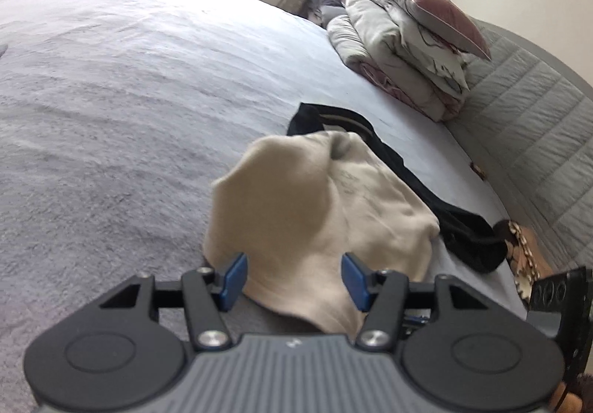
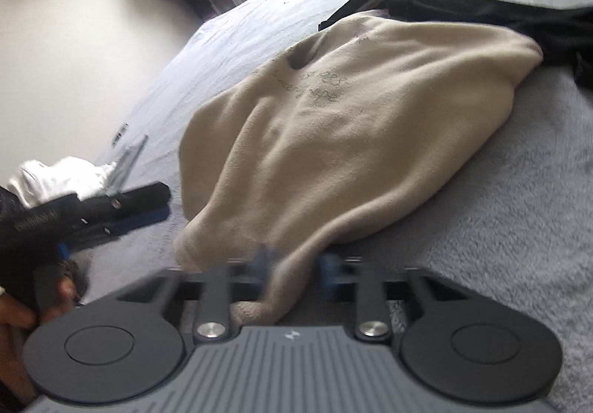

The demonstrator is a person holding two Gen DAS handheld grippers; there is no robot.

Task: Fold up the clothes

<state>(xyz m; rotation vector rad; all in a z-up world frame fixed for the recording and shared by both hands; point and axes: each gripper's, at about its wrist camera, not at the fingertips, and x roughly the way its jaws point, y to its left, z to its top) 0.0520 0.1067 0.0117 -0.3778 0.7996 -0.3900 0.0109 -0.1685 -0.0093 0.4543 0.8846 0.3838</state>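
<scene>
A beige fleece garment (image 1: 315, 198) (image 2: 352, 124) lies bunched on the bed, with faint print on its chest. Behind it sprawls a black garment (image 1: 459, 227) (image 2: 500, 12), partly under the beige one. My left gripper (image 1: 295, 281) is open, its blue pads (image 1: 235, 279) wide apart at the garment's near edge. In the right wrist view the left gripper (image 2: 163, 205) sits just left of that edge, held by a hand. My right gripper (image 2: 296, 264) has a fold of the beige hem pinched between its blurred fingers.
The bed wears a pale lilac blanket (image 1: 129, 98). Folded bedding topped by a pink pillow (image 1: 418, 16) is stacked by the grey quilted headboard (image 1: 526, 124). A brown patterned item (image 1: 522, 250) lies near the black garment. White cloth (image 2: 55, 179) rests at the bed's edge.
</scene>
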